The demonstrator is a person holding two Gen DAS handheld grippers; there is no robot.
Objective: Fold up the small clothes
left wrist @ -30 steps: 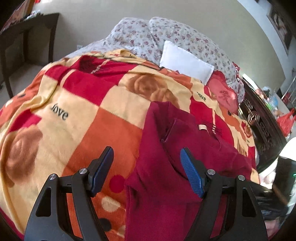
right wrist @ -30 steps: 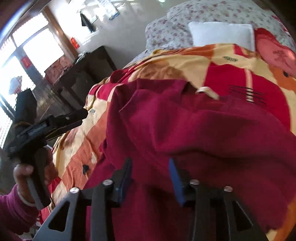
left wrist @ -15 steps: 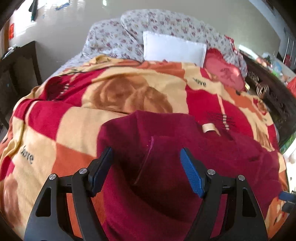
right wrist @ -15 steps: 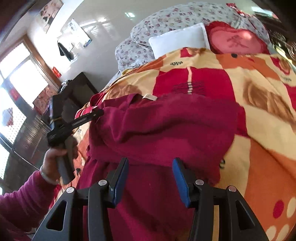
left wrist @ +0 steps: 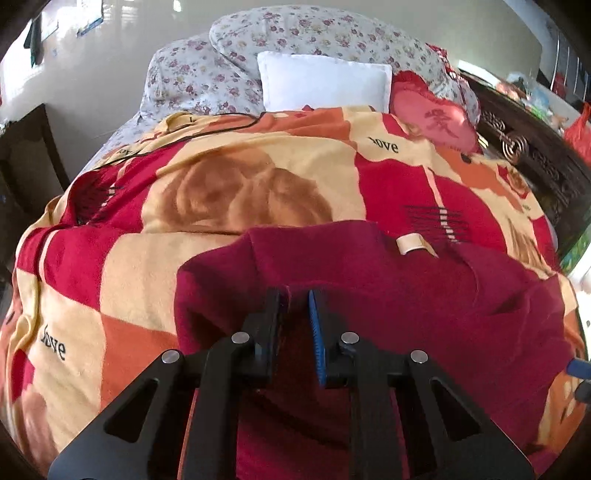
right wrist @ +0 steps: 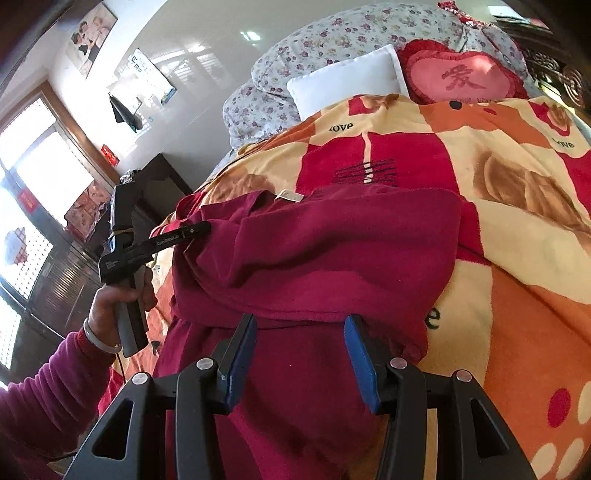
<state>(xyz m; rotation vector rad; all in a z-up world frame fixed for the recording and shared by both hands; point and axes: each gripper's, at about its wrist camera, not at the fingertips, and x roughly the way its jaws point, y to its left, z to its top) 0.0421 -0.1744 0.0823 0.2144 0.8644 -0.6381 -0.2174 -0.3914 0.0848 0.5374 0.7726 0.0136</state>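
A dark red garment [left wrist: 406,295] lies partly folded on the patterned blanket [left wrist: 229,199], with a cream label [left wrist: 410,245] near its far edge. My left gripper [left wrist: 295,295] is shut on a raised fold of the garment near its left side. In the right wrist view the garment [right wrist: 332,251] lies across the middle, and my left gripper [right wrist: 201,230] pinches its left edge. My right gripper [right wrist: 299,325] is open just above the garment's near part, holding nothing.
A white pillow [left wrist: 325,83], floral pillows [left wrist: 295,33] and a red heart cushion [left wrist: 432,118] lie at the head of the bed. Dark carved wooden furniture [left wrist: 535,155] stands on the right. A dark table [right wrist: 155,192] stands left of the bed.
My left gripper has closed on a fold of the garment after swinging right over it. My right gripper opened wider and drew back towards the garment's near part.
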